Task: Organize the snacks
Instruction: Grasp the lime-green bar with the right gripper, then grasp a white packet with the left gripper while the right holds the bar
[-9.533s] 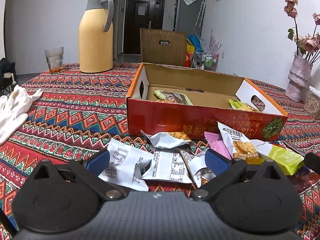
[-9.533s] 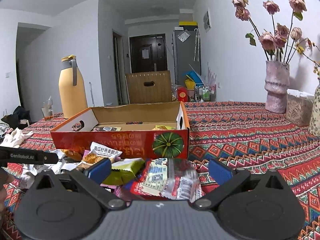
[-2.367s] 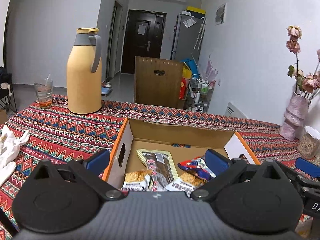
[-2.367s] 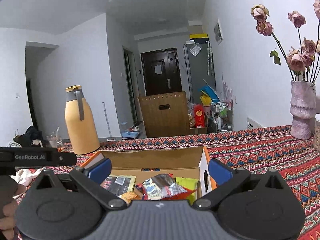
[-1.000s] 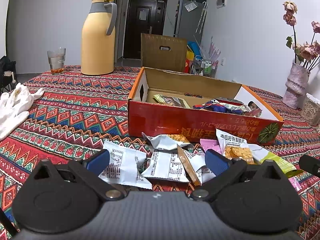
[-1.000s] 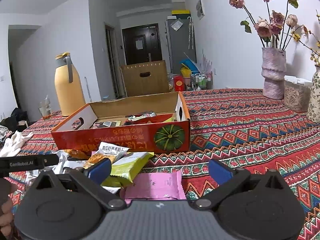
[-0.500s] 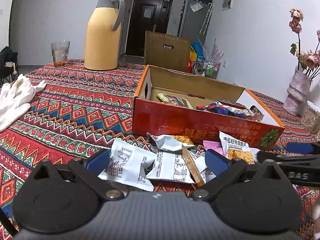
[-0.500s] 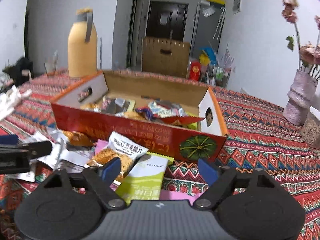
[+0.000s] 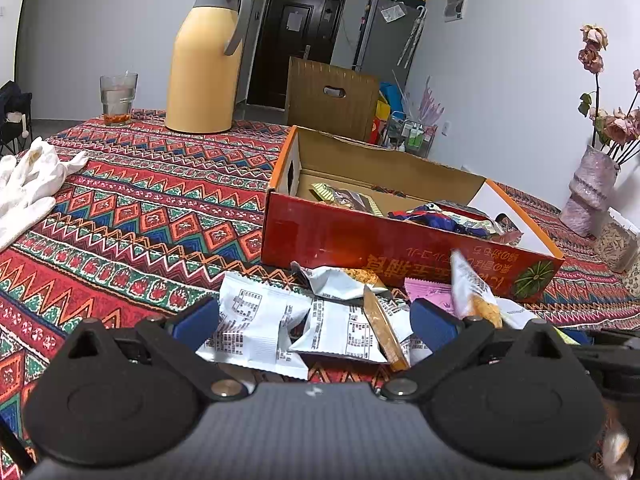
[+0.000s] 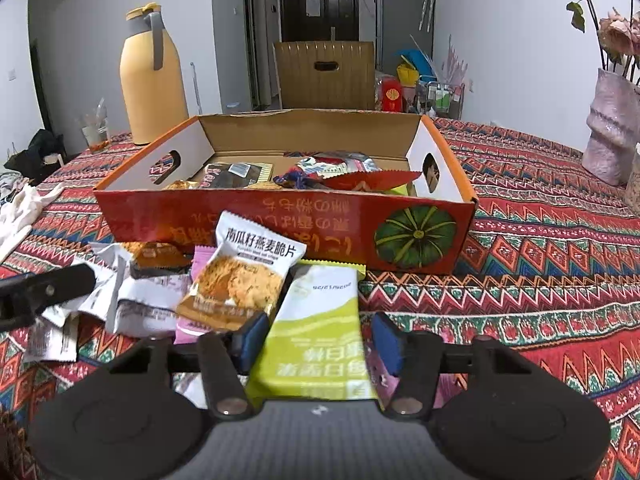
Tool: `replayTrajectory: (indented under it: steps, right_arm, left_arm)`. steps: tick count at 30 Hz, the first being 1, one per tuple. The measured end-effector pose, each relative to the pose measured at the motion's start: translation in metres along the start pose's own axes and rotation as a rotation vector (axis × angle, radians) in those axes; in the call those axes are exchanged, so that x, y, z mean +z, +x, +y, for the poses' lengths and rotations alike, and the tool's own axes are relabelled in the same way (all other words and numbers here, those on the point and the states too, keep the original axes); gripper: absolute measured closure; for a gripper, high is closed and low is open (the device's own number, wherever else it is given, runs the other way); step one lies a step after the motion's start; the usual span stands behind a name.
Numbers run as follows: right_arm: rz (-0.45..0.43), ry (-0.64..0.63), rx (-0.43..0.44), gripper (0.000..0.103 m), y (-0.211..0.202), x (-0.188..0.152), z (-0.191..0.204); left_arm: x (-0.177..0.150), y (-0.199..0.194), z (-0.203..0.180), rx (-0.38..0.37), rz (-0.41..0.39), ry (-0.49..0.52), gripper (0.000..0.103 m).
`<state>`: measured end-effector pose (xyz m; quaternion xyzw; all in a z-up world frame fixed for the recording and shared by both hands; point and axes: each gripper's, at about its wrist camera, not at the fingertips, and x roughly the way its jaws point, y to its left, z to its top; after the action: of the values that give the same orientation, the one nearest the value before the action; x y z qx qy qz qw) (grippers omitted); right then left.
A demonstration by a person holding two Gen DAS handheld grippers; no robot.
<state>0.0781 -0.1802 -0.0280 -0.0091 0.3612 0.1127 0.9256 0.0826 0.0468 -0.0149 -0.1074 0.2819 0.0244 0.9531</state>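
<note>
The cardboard box [image 10: 416,236] already holds several snack packets, among them a red-and-blue wrapper [image 10: 340,170] and a dark packet [image 10: 236,174], so the sorting looks partly done; a scatter of loose packets on the patterned tablecloth [image 9: 132,216] in front of the box is left. The right gripper [image 10: 316,338] has its blue pads half closed on either side of the green packet [image 10: 320,320], close to its edges; whether they actually pinch it is hard to tell. At 11 o'clock from it an oat crisp packet [image 10: 240,276] lies over a pink packet [image 10: 202,258]. The left gripper [image 9: 316,318] is spread wide and empty above the white packets [image 9: 256,328] at 12 o'clock. The box's near wall hides its lower contents, and the right edge of the left wrist view is blurred.
</note>
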Motion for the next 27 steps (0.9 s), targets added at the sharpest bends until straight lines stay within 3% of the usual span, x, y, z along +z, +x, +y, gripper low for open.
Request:
replayTrajectory:
  steps: [8,16,23,27]
  right_arm:
    - [-0.013,0.042,0.030,0.062,-0.003,-0.010,-0.010]
    - [-0.182,0.086,0.002,0.062,-0.033,-0.027,-0.010]
    - [-0.245,0.119,0.001,0.062,-0.055,-0.035,-0.021]
    - [-0.258,0.140,0.005,0.062,-0.060,-0.040,-0.029]
  left_arm:
    - [0.000,0.001,0.000,0.002,0.006,-0.002,0.000]
    - [0.000,0.003,0.000,0.004,0.012,-0.003,0.000]
    - [0.009,-0.005,0.000,0.001,0.046,0.022,0.000]
    - [0.014,-0.008,0.006,0.060,0.051,0.089,0.000]
